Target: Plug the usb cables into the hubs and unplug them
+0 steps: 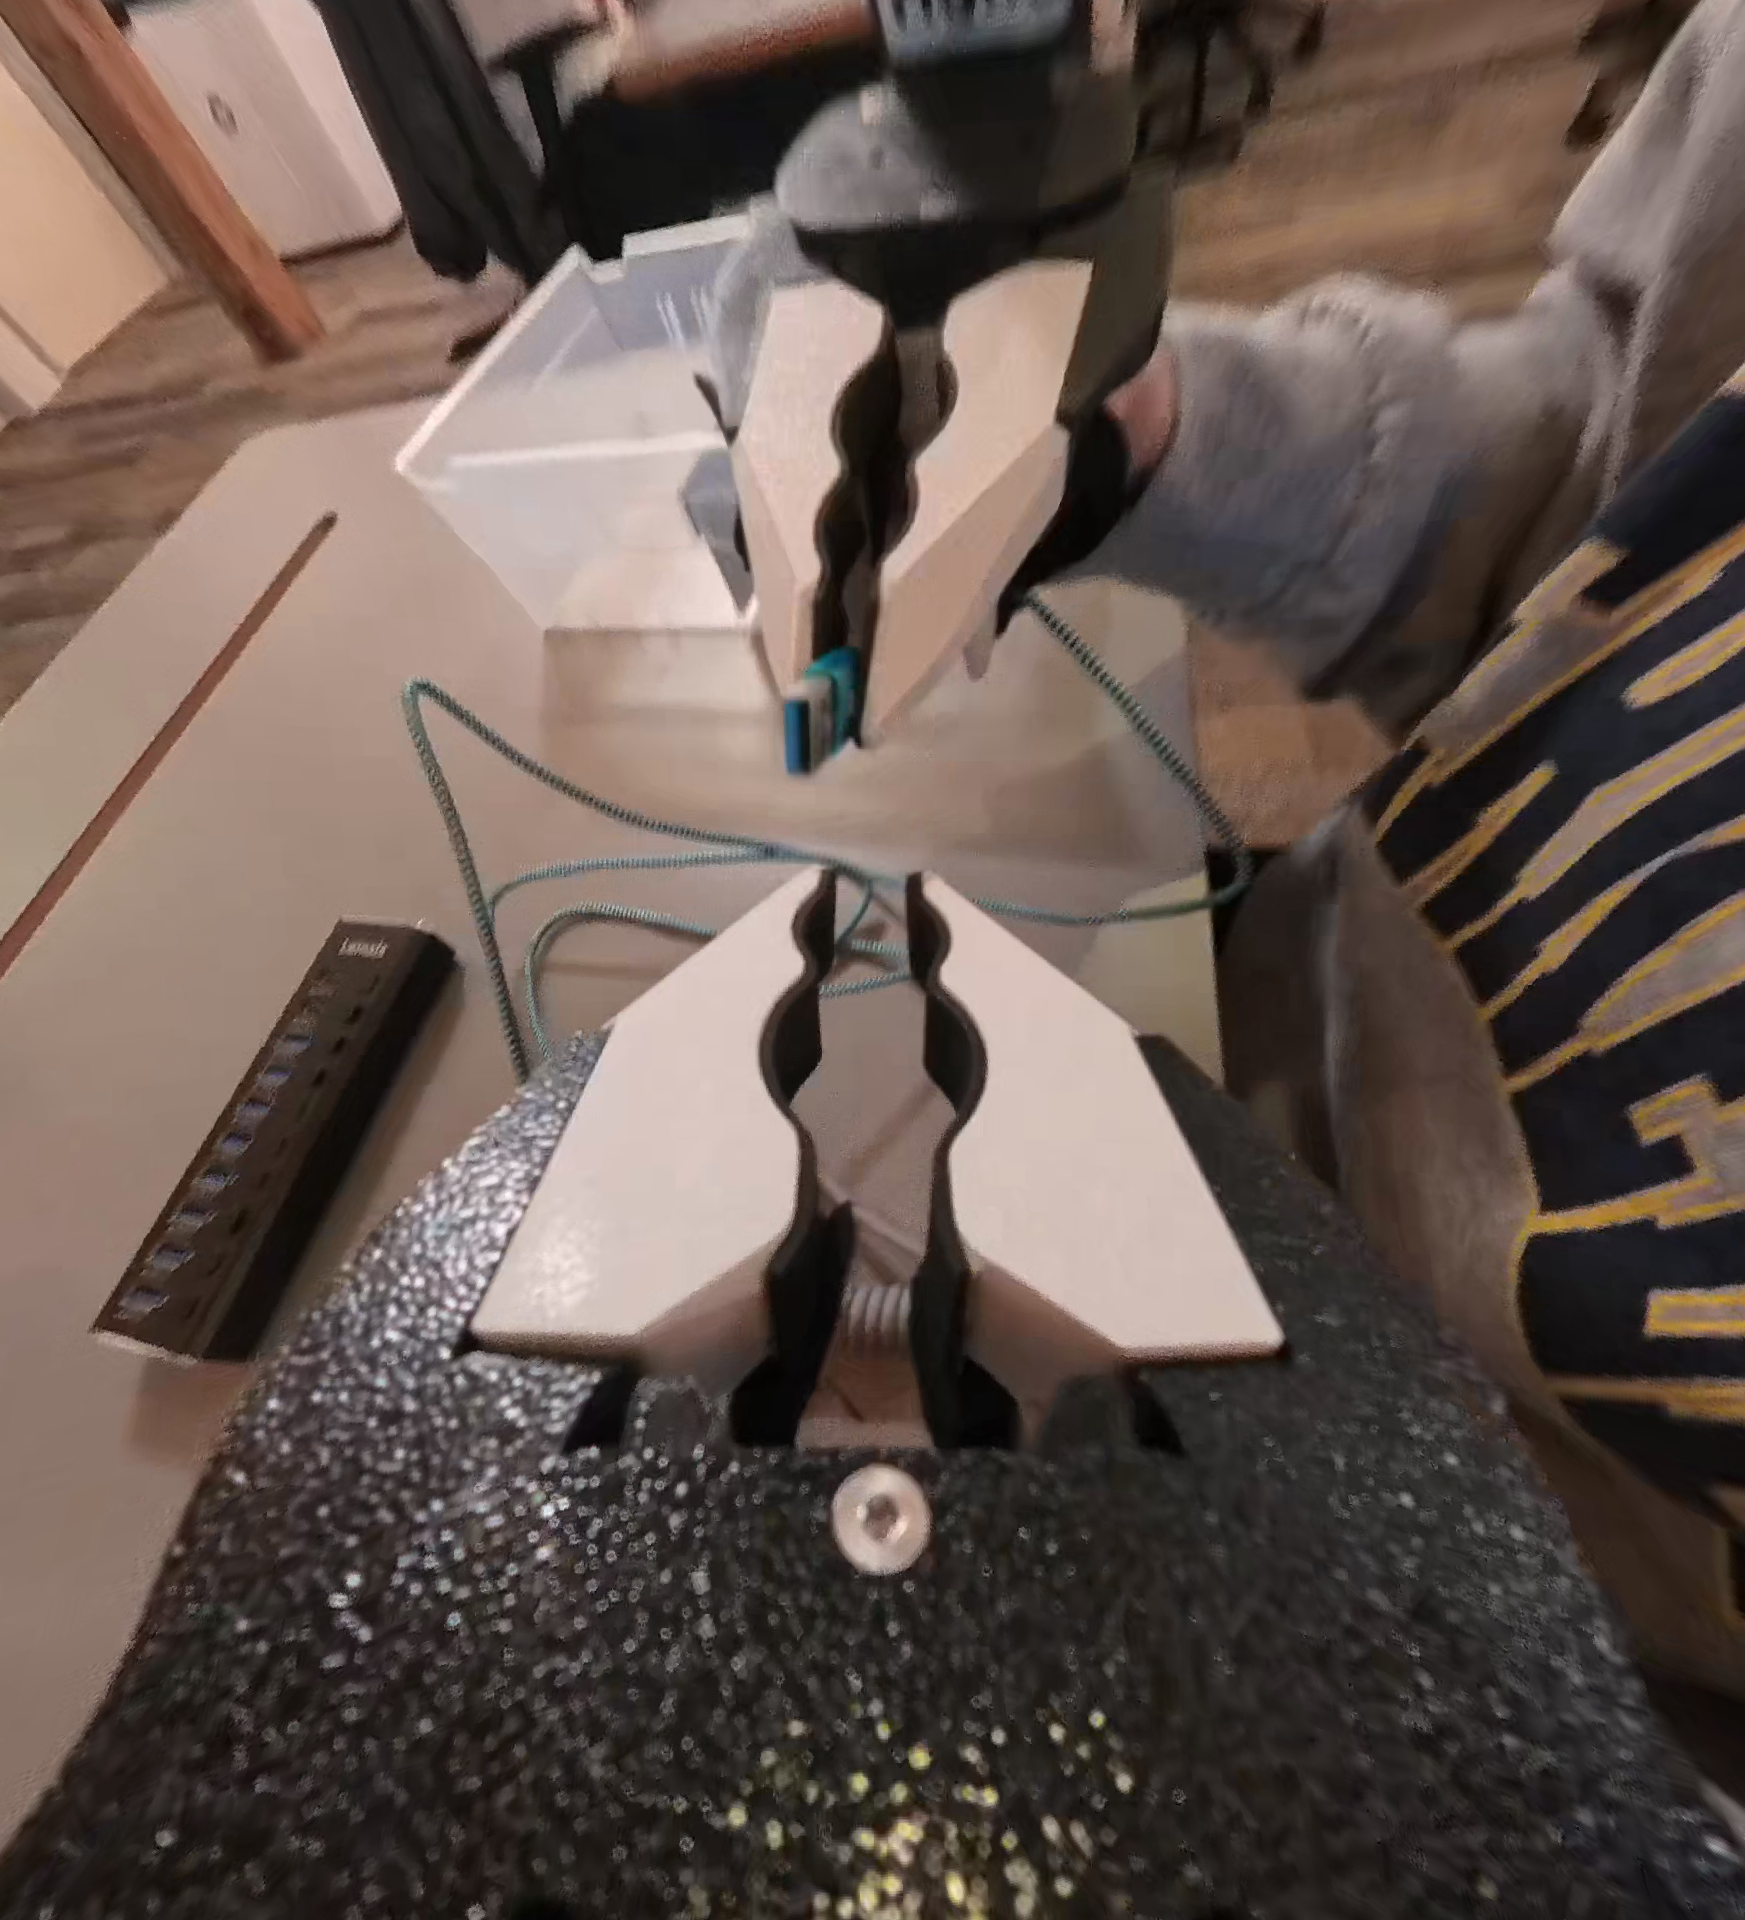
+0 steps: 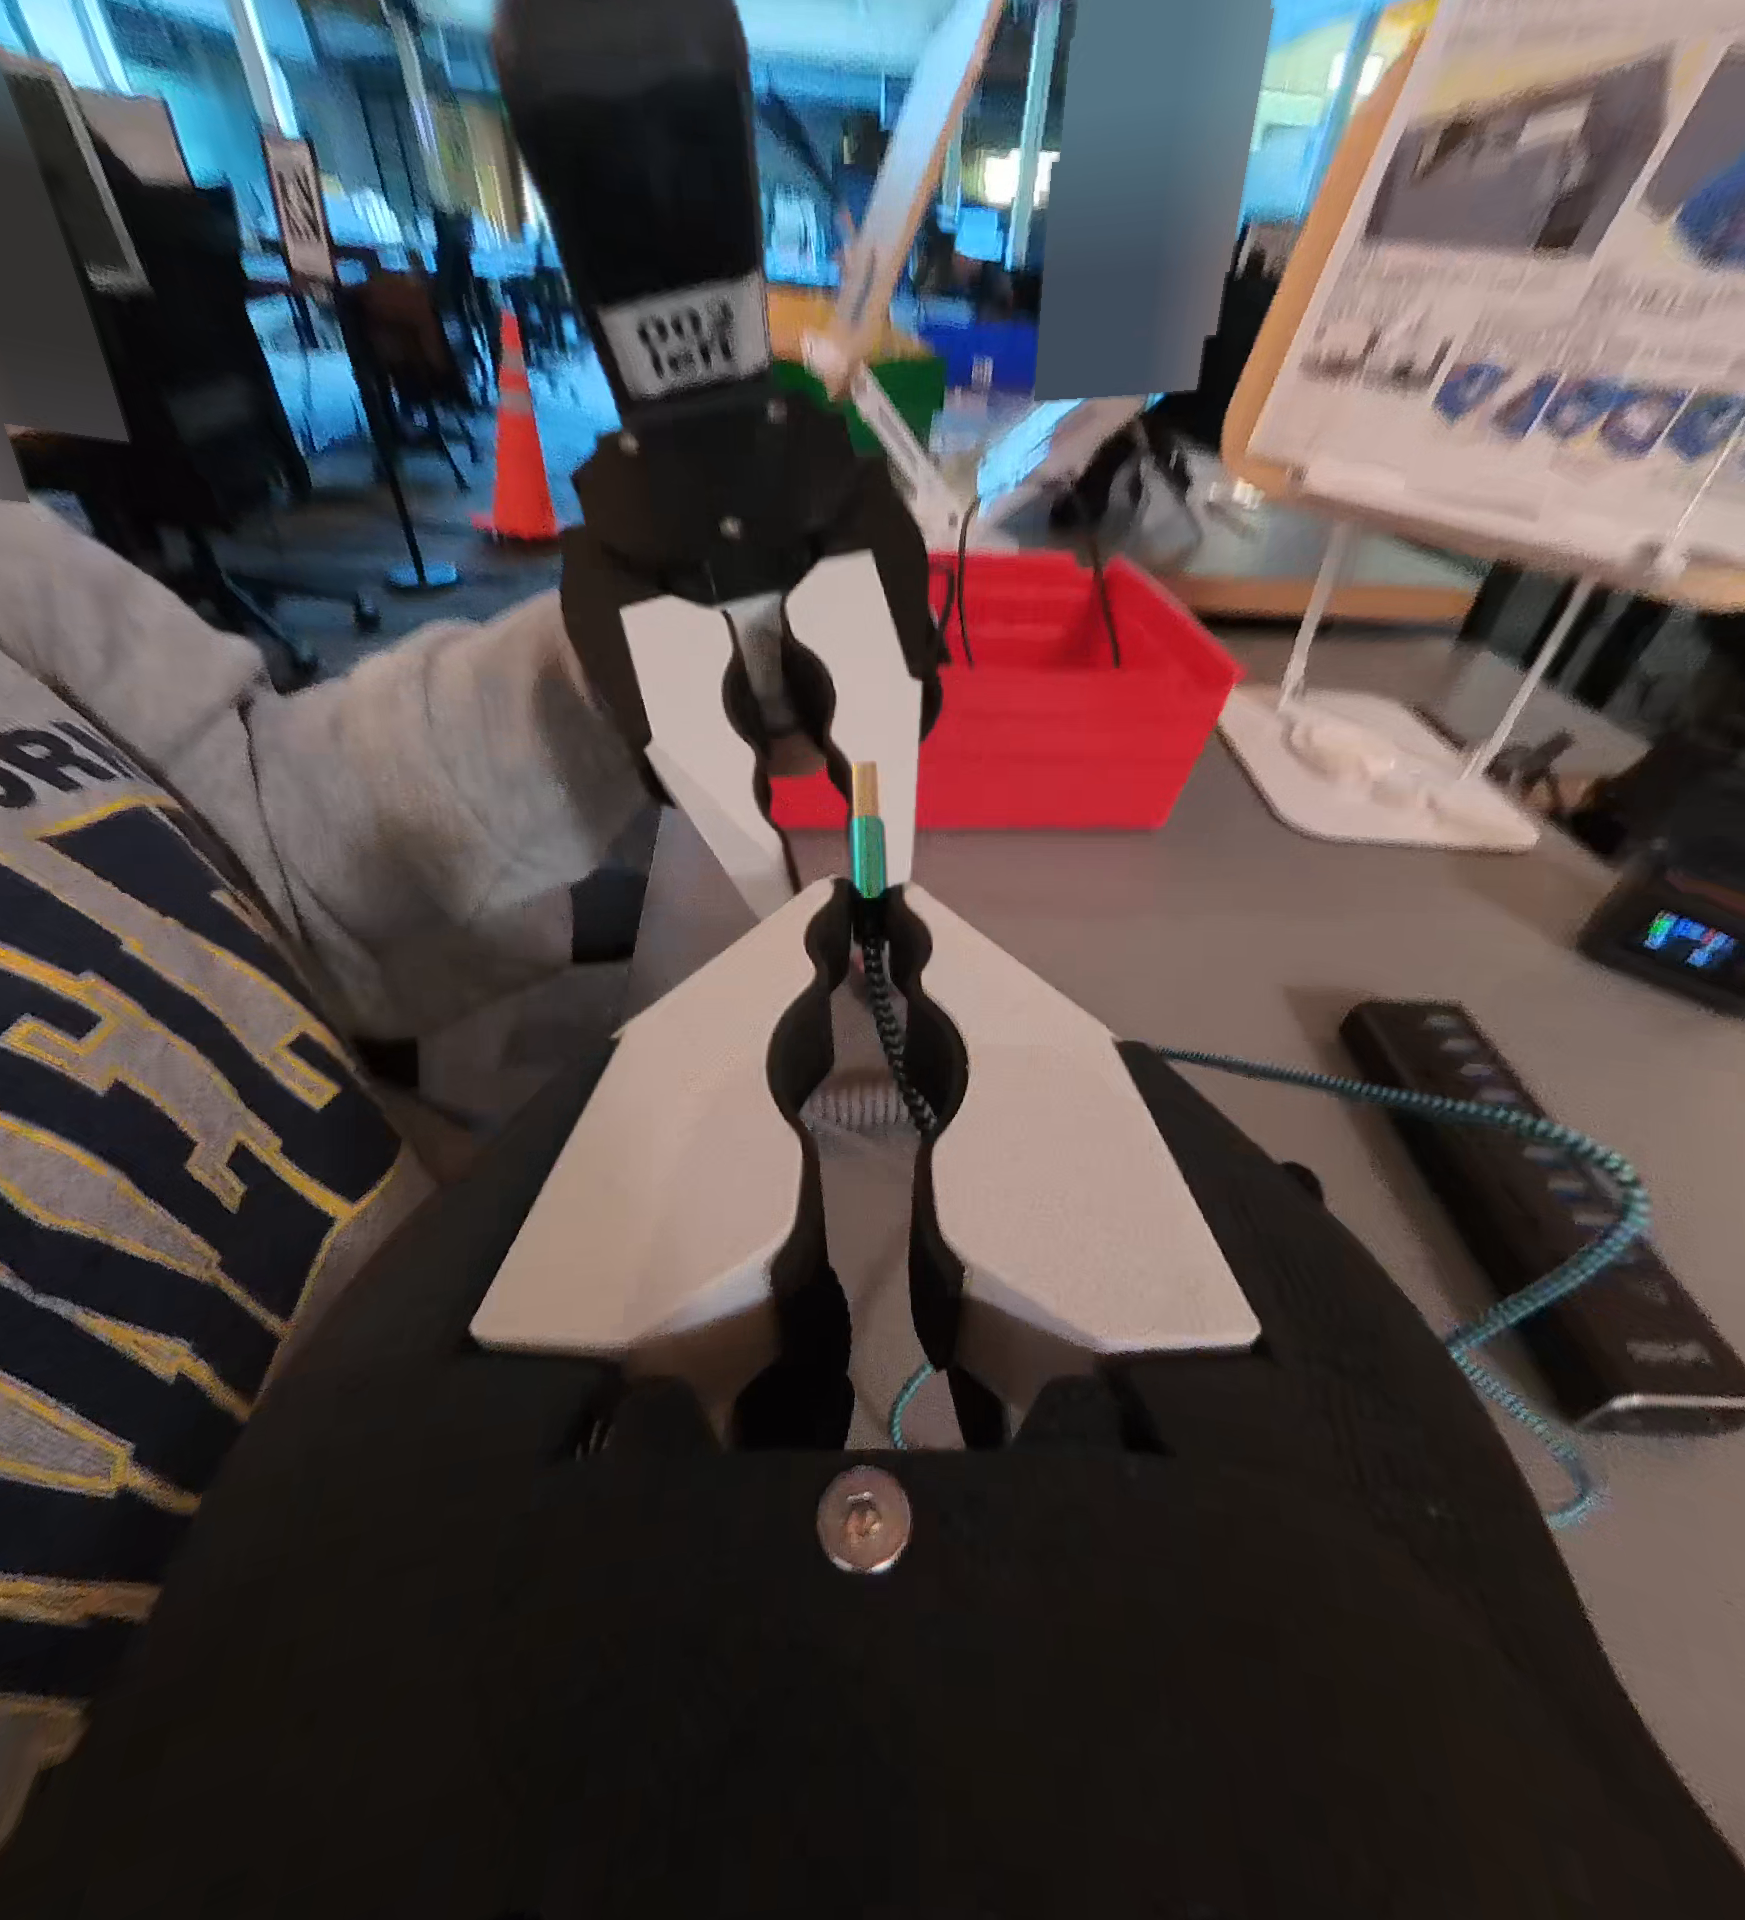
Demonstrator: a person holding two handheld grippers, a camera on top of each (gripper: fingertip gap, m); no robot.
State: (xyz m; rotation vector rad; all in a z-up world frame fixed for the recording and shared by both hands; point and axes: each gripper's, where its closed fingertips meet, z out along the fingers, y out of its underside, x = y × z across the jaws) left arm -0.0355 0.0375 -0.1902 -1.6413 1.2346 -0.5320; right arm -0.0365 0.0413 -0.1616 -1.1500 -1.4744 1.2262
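Note:
A long black USB hub [image 1: 276,1143] lies flat on the pale table [image 1: 68,987] to the left of my left gripper [image 1: 870,883], which is open and empty above the loops of a teal braided cable [image 1: 452,831]. My right gripper [image 1: 837,717] faces it from a short way off, tips toward tips. In the right wrist view my right gripper [image 2: 873,894] is shut on the teal USB plug [image 2: 866,831], whose metal end sticks out toward the left gripper [image 2: 826,852]. The cable [image 2: 1533,1132] trails back over the hub [image 2: 1543,1205] on the right.
A clear plastic box [image 1: 577,436] stands on the table behind the right gripper. A red bin [image 2: 1055,707], a poster stand [image 2: 1387,748] and a small device with a lit screen [image 2: 1689,945] sit at the far side. A person's grey sweatshirt [image 1: 1574,935] borders the table edge. The tips of both grippers are at nearly the same place. The long black USB hub [image 1: 276,1143] is about 25 centimetres from my left fingertips.

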